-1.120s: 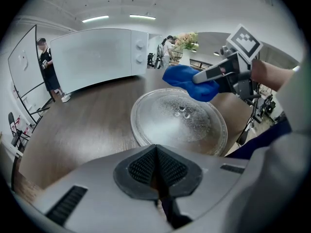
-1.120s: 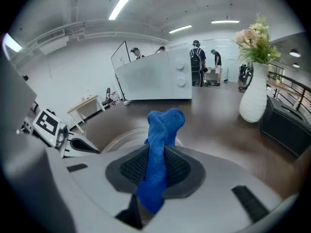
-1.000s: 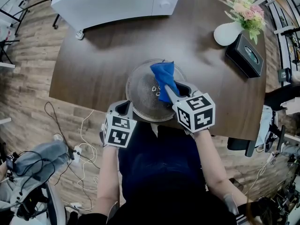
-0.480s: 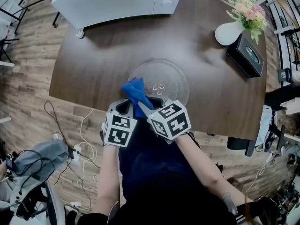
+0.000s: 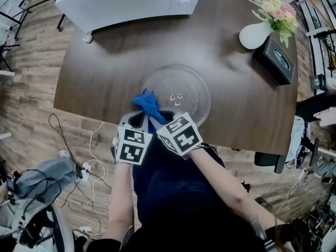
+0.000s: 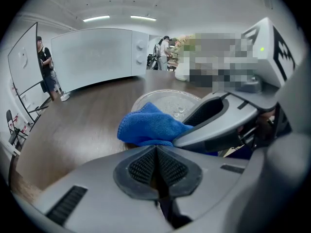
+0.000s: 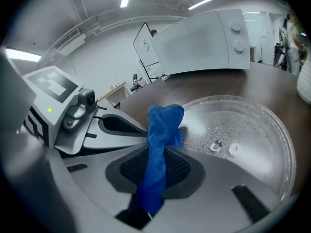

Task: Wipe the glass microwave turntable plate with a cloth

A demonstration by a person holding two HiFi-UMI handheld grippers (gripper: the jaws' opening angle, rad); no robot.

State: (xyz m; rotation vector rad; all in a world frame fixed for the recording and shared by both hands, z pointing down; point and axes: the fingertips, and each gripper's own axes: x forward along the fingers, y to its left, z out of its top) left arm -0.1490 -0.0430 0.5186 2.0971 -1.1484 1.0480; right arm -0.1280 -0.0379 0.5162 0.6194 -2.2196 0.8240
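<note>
On table [image 5: 105, 72], blue cloth [image 5: 147, 103] clamped in right gripper [image 5: 156, 118] at edge of glass plate [image 5: 184, 88]; left gripper [image 5: 137, 121] closed.

Left gripper [image 6: 156, 163], right gripper [image 7: 156, 171]: jaws together.

The left gripper's [image 6: 157, 161] jaws are pressed together with nothing between them. Just beyond, a blue cloth [image 6: 148, 125] lies bunched at the glass plate's [image 6: 167, 100] near rim, and the right gripper [image 6: 187, 129] meets it from the right.
</note>
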